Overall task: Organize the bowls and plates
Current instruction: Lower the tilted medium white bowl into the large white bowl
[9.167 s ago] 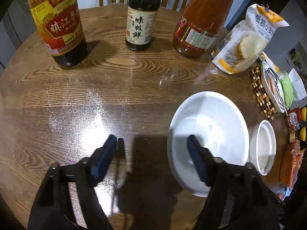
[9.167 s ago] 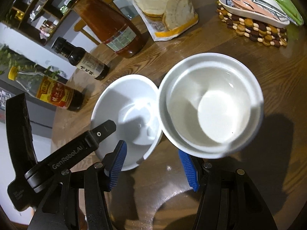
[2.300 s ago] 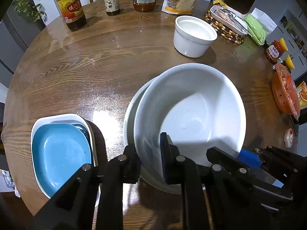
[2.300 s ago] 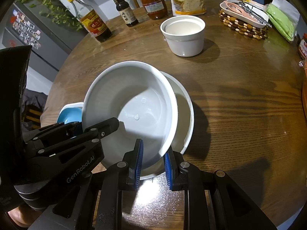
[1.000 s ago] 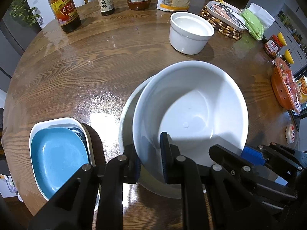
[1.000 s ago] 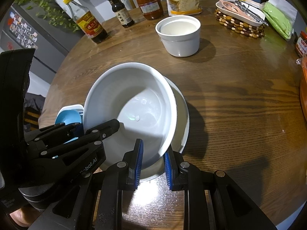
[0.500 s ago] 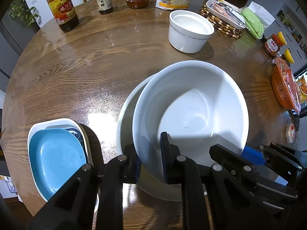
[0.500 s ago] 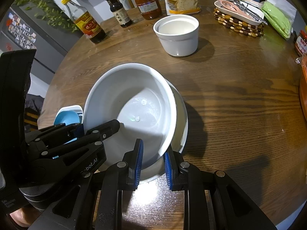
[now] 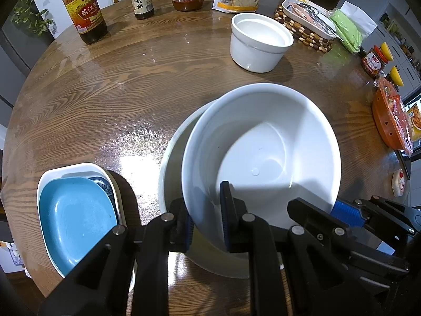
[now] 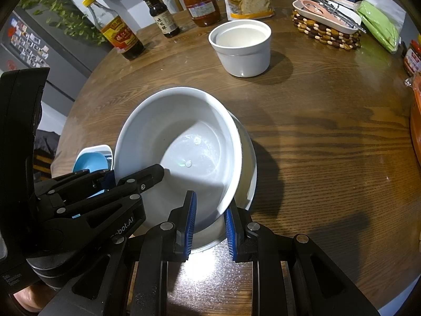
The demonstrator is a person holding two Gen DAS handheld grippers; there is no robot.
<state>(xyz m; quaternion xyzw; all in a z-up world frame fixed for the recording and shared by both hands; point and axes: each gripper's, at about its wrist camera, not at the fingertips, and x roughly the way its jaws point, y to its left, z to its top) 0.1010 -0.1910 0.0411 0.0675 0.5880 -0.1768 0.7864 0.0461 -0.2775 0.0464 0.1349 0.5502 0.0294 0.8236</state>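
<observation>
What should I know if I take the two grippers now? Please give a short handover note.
Left gripper: shut on the near rim of the large white bowl.
Right gripper: shut on the same rim, further right.
The bowl sits tilted in a wider white dish on the round wooden table, not yet seated flat.
Done: blue square plate is stacked in a white square plate at near left.
Left: seat the bowl and release it; the small white straight-sided bowl stands apart, further back.

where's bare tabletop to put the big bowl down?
Bare wood lies left of the large white bowl, between the vinegar bottle and the blue plate stack, and right of it, toward the orange packet. The far edge is crowded: bottles, ramekin, beaded trivet.
</observation>
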